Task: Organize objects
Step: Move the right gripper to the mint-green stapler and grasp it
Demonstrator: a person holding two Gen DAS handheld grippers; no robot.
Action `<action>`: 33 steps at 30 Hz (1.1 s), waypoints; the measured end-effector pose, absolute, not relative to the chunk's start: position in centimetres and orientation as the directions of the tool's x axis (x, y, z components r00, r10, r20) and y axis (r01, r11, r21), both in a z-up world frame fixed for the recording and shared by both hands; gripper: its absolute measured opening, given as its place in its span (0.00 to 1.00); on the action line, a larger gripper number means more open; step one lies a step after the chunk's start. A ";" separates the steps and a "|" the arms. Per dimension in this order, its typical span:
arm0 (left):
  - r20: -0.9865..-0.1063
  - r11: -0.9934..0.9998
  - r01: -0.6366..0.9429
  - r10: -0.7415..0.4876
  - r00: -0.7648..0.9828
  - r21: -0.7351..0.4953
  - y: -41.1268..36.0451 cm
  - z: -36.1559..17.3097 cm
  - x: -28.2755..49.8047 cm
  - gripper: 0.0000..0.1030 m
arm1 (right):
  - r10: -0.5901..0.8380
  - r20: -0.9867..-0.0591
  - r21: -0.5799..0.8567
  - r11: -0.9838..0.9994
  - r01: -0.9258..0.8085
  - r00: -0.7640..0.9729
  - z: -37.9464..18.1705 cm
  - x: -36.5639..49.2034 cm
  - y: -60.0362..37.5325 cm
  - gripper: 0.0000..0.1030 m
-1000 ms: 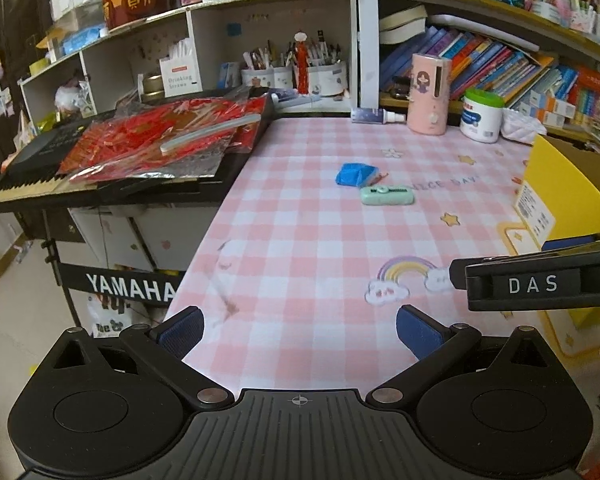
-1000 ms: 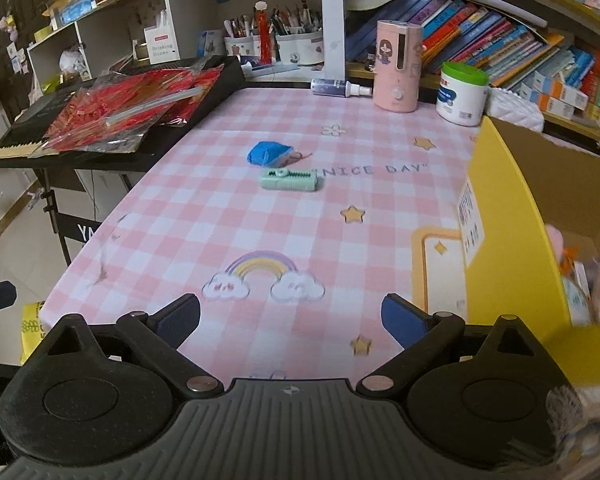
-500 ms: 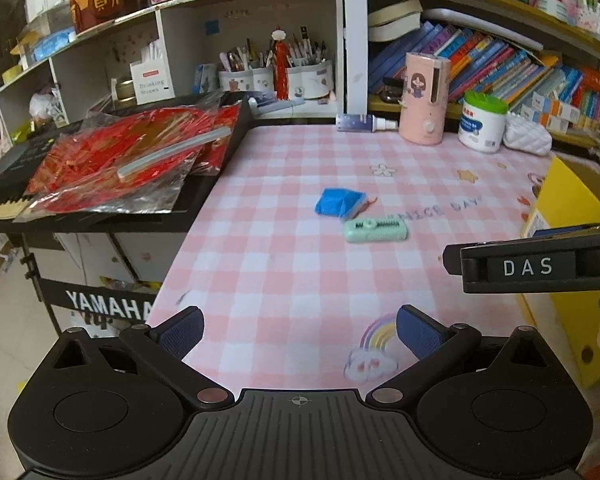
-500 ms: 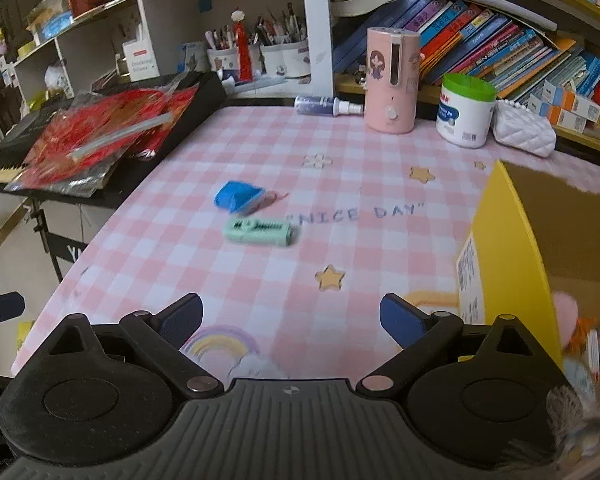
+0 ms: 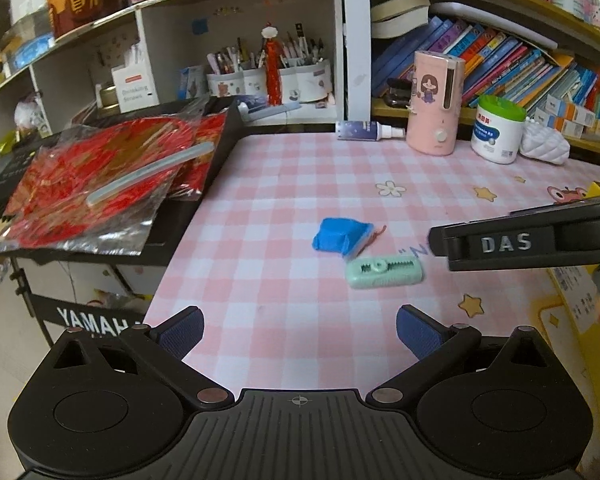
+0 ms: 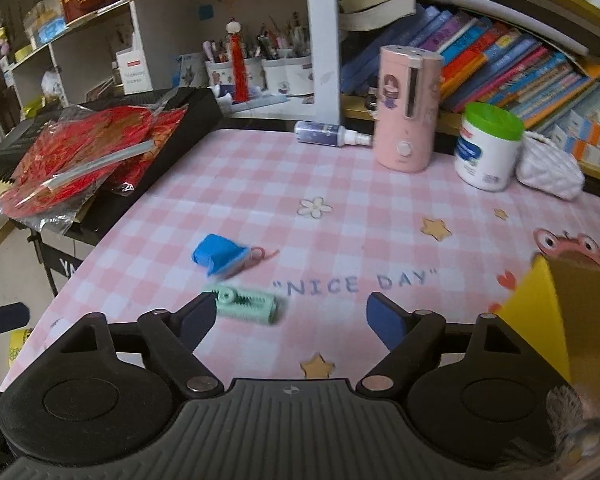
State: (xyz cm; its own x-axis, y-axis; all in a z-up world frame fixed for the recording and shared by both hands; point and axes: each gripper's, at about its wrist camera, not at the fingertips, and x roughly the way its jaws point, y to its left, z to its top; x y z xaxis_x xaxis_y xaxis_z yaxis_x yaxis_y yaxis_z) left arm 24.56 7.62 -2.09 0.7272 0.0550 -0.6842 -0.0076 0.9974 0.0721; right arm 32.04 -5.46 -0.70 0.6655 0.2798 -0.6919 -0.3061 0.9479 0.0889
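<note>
my left gripper: fingers spread wide, holding nothing | my right gripper: fingers spread wide, holding nothing | mint-green comb-like item: flat on pink checked tablecloth, just beside my right gripper's left pad | blue pouch: just beyond it | yellow box: at right

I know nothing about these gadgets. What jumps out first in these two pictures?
Probably the pink checked tablecloth, with a small blue object and a mint green one lying close together near its middle. At the back edge a tall pink dispenser stands beside a green-lidded white tub. Shiny red packets lie on a keyboard to the left, and both grippers, left and right, hang open and empty.
</note>
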 end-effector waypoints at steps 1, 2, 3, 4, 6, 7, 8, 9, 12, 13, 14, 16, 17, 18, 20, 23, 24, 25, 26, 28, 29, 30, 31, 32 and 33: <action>-0.687 0.997 -0.005 0.056 0.725 0.076 7.6 -2.2 25.0 1.00 | 0.287 -0.696 0.095 0.945 -0.312 0.658 -0.9 32.5 -5.3 0.74; -0.690 0.997 -0.003 0.059 0.722 0.081 7.5 -2.4 25.3 1.00 | 0.292 -0.703 0.099 0.943 -0.317 0.649 -1.1 33.1 -5.1 0.72; -0.692 0.996 -0.002 0.062 0.719 0.086 7.4 -2.6 25.7 1.00 | 0.296 -0.710 0.101 0.941 -0.323 0.640 -1.3 33.6 -4.9 0.72; -0.695 0.996 -0.001 0.063 0.716 0.090 7.4 -2.7 25.9 1.00 | 0.303 -0.715 0.102 0.937 -0.334 0.631 -1.5 34.0 -4.6 0.72; -0.702 0.996 0.004 0.061 0.709 0.090 7.3 -3.0 26.2 1.00 | 0.314 -0.729 0.100 0.928 -0.360 0.608 -2.0 34.6 -4.0 0.72; -0.707 0.996 0.006 0.060 0.704 0.090 7.3 -3.2 26.3 1.00 | 0.319 -0.742 0.099 0.922 -0.374 0.590 -2.2 35.0 -3.6 0.72; -0.712 0.996 0.007 0.061 0.700 0.092 7.3 -3.4 26.4 1.00 | 0.322 -0.748 0.100 0.919 -0.382 0.580 -2.5 35.2 -3.3 0.72; -0.716 0.995 0.008 0.063 0.695 0.095 7.3 -3.6 26.4 1.00 | 0.327 -0.754 0.102 0.915 -0.390 0.569 -2.8 35.5 -2.9 0.72; -0.728 0.995 0.002 0.075 0.681 0.104 7.6 -4.1 26.5 1.00 | 0.329 -0.766 0.094 0.907 -0.411 0.551 -3.5 36.1 -1.8 0.72; -0.731 0.995 -0.003 0.078 0.678 0.104 7.7 -4.2 26.5 1.00 | 0.328 -0.770 0.090 0.905 -0.415 0.548 -3.7 36.2 -1.4 0.72; -0.733 0.995 -0.007 0.081 0.675 0.103 7.9 -4.3 26.6 1.00 | 0.324 -0.774 0.085 0.905 -0.417 0.545 -4.0 36.4 -1.1 0.72; -0.737 0.994 -0.016 0.088 0.670 0.104 8.1 -4.4 26.6 1.00 | 0.310 -0.784 0.076 0.908 -0.413 0.538 -4.5 36.7 -0.5 0.72; -0.738 0.994 -0.020 0.091 0.669 0.104 8.3 -4.4 26.6 1.00 | 0.306 -0.788 0.075 0.909 -0.410 0.534 -4.7 36.9 -0.2 0.72; -0.739 0.994 -0.024 0.094 0.667 0.105 8.4 -4.5 26.7 1.00 | 0.301 -0.793 0.075 0.911 -0.406 0.529 -5.0 36.9 0.0 0.72; -0.742 0.994 -0.029 0.097 0.663 0.105 8.5 -4.6 26.7 1.00 | 0.294 -0.802 0.075 0.914 -0.399 0.521 -5.4 37.1 0.3 0.72; -0.748 0.993 -0.032 0.109 0.655 0.117 8.7 -4.8 26.9 1.00 | 0.283 -0.807 0.061 0.913 -0.403 0.518 -5.9 37.0 0.8 0.71; -0.749 0.993 -0.032 0.105 0.654 0.112 8.7 -4.9 26.9 1.00 | 0.277 -0.810 0.055 0.913 -0.405 0.516 -6.1 37.0 0.8 0.69; -0.751 0.994 -0.031 0.098 0.654 0.103 8.9 -4.9 26.9 1.00 | 0.276 -0.815 0.057 0.913 -0.404 0.509 -6.3 37.1 0.8 0.64; -0.751 0.995 -0.031 0.093 0.653 0.096 8.9 -4.9 27.0 1.00 | 0.278 -0.811 0.057 0.913 -0.404 0.514 -6.4 37.0 0.8 0.60; -0.751 0.995 -0.027 0.090 0.654 0.095 8.9 -4.9 27.1 1.00 | 0.272 -0.803 0.040 0.912 -0.408 0.531 -6.4 37.0 0.6 0.48; -0.751 0.995 -0.022 0.086 0.655 0.095 8.8 -4.9 27.2 1.00 | 0.278 -0.800 0.045 0.911 -0.409 0.532 -6.4 37.0 0.4 0.39; -0.750 0.995 -0.016 0.081 0.657 0.094 8.7 -5.0 27.3 1.00 | 0.288 -0.798 0.060 0.912 -0.406 0.529 -6.3 37.1 0.1 0.35; -0.749 0.996 -0.009 0.075 0.658 0.091 8.6 -5.0 27.5 1.00 | 0.296 -0.799 0.076 0.913 -0.401 0.523 -6.2 37.2 -0.2 0.30; -0.749 0.996 -0.004 0.069 0.659 0.088 8.5 -5.0 27.6 1.00 | 0.298 -0.800 0.084 0.915 -0.396 0.521 -6.2 37.2 -0.4 0.29; -0.750 0.996 0.002 0.063 0.658 0.085 8.4 -5.1 27.7 1.00 | 0.295 -0.801 0.084 0.917 -0.391 0.520 -6.1 37.2 -0.6 0.29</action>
